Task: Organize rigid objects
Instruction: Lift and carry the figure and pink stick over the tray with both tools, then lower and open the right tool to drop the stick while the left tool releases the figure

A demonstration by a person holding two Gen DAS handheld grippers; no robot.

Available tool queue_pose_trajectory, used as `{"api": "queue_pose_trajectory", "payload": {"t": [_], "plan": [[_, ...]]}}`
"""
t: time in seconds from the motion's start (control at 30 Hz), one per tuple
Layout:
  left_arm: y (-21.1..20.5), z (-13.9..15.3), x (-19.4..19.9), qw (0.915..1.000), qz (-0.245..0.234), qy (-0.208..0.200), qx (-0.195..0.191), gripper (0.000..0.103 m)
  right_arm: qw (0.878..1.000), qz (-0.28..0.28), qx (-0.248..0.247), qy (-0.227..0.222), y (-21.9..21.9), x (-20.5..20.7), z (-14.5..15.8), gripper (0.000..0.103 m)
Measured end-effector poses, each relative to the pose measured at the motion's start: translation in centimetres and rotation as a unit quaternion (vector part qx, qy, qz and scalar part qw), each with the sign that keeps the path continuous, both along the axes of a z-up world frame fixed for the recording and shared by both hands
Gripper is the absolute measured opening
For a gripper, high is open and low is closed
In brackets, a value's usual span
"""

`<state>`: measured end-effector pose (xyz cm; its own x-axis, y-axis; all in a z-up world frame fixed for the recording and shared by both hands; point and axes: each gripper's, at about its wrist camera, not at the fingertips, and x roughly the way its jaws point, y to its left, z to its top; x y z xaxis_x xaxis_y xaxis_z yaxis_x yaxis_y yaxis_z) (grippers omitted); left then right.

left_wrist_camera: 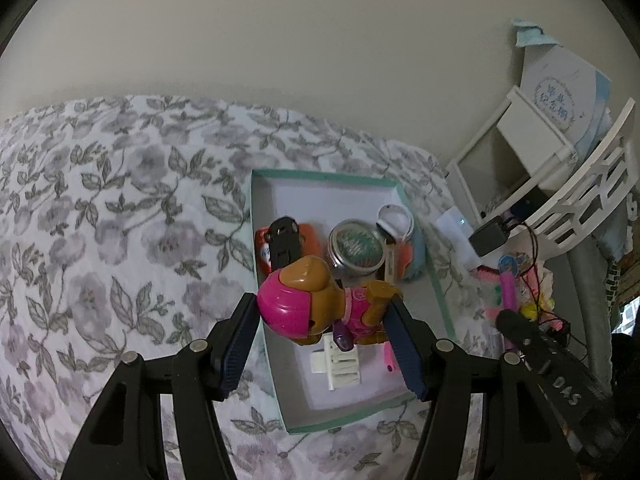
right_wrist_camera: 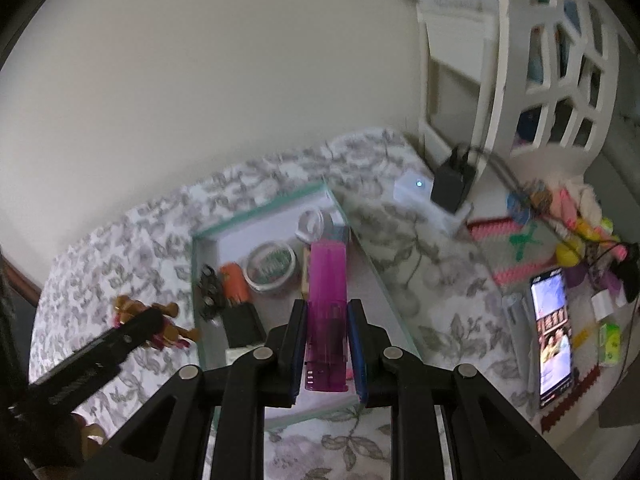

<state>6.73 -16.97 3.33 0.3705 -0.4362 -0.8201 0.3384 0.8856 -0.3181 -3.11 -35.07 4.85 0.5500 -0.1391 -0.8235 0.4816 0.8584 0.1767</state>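
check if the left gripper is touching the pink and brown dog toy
Touching. In the left wrist view both blue pads of the left gripper press the sides of the dog toy, holding it above the green-rimmed box.

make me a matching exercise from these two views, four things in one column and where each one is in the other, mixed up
Things:
1. toy dog figure
2. purple plastic case
3. round tin
4. phone with a lit screen

Places:
A. lying in the green-edged box
B. between the pads of the right hand-held gripper
C. on the floral bedspread, outside the box
D. between the pads of the left hand-held gripper

Pairs: 1-D, 2-B, 3-A, 4-C
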Motion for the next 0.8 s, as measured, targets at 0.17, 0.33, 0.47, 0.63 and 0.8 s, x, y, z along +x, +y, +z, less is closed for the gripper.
{"api": "queue_pose_trajectory", "payload": {"t": [0.17,0.33,0.47,0.63,0.8], "plan": [[-0.5,-2.0,0.4,0.9997,-0.001,0.023,0.013,0.065,0.999,0.0,0.015,0.029,-0.5,0.8,-2.6,0.021],[-1.0,-3.8,0.6,0.9985,0.0,0.053,0.015,0.065,0.998,-0.002,0.027,0.05,-0.9,1.4,-4.3,0.021],[-1.2,-5.3,0.8,0.997,0.003,0.076,0.017,0.065,0.998,0.002,0.027,0.064,-0.7,1.8,-5.3,0.021],[-1.0,-6.1,1.1,0.9961,0.013,0.087,0.009,0.065,0.997,0.008,0.027,0.069,-0.3,2.2,-5.7,0.021],[-0.6,-6.6,1.6,0.9951,0.021,0.097,-0.003,0.065,0.997,0.01,0.029,0.076,-0.2,2.5,-6.2,0.021]]}}
